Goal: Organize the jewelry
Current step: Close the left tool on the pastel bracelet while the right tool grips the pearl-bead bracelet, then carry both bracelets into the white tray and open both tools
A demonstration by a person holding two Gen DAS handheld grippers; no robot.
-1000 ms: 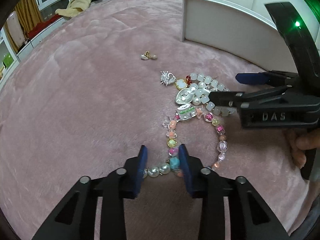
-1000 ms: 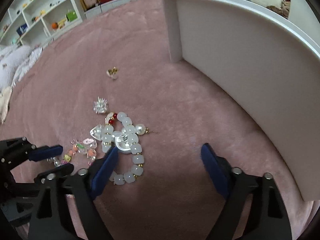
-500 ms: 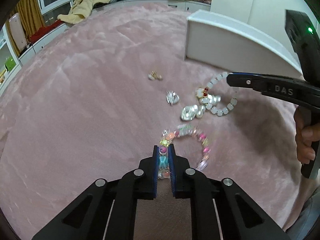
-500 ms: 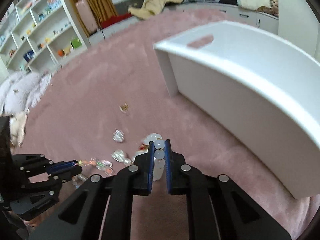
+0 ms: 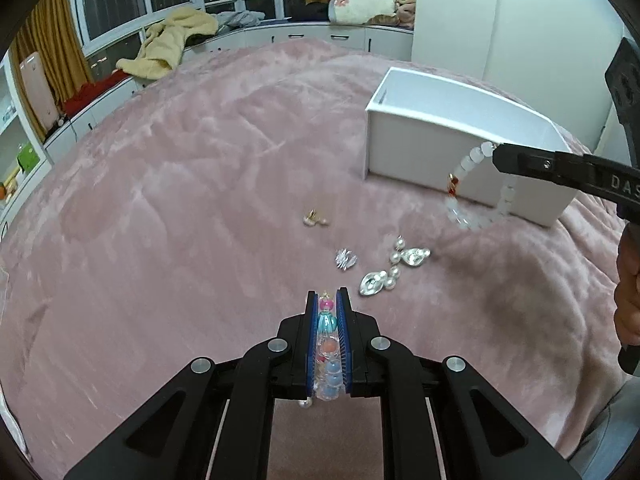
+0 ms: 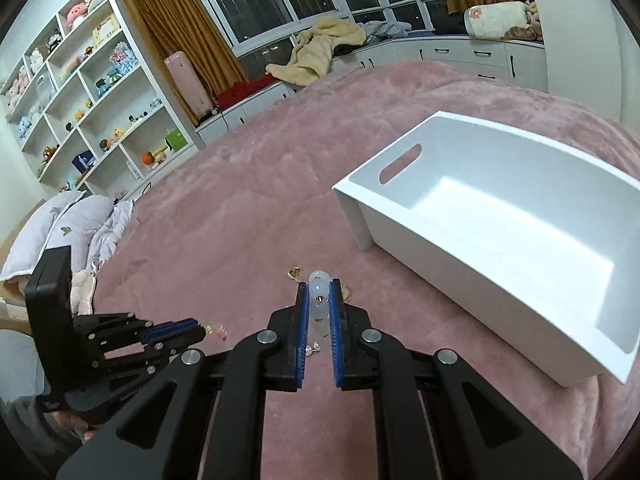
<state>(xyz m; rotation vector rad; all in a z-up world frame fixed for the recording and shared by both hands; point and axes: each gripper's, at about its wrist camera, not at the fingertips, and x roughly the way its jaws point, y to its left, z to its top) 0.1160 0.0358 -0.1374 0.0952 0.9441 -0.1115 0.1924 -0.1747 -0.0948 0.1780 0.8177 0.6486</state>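
My left gripper [image 5: 327,300] is shut on a colourful bead bracelet [image 5: 328,344] and holds it above the pink blanket. My right gripper [image 6: 319,286] is shut on a white bead bracelet [image 6: 319,292], which hangs in a loop in the left wrist view [image 5: 476,196] in front of the white box [image 5: 460,148]. The box [image 6: 500,224] is open and empty, to the right of my right gripper. On the blanket lie silver pearl earrings [image 5: 394,270], a small silver piece [image 5: 346,259] and a small gold piece [image 5: 316,218].
The pink blanket [image 5: 180,200] covers the whole bed. Pillows [image 6: 60,224] lie at the far left in the right wrist view. Shelves [image 6: 92,92] and a window bench with clothes [image 6: 320,52] stand beyond the bed.
Both grippers closed on their bracelets and lifted them off the blanket. The views rose and pulled back, and the inside of the white box came into sight.
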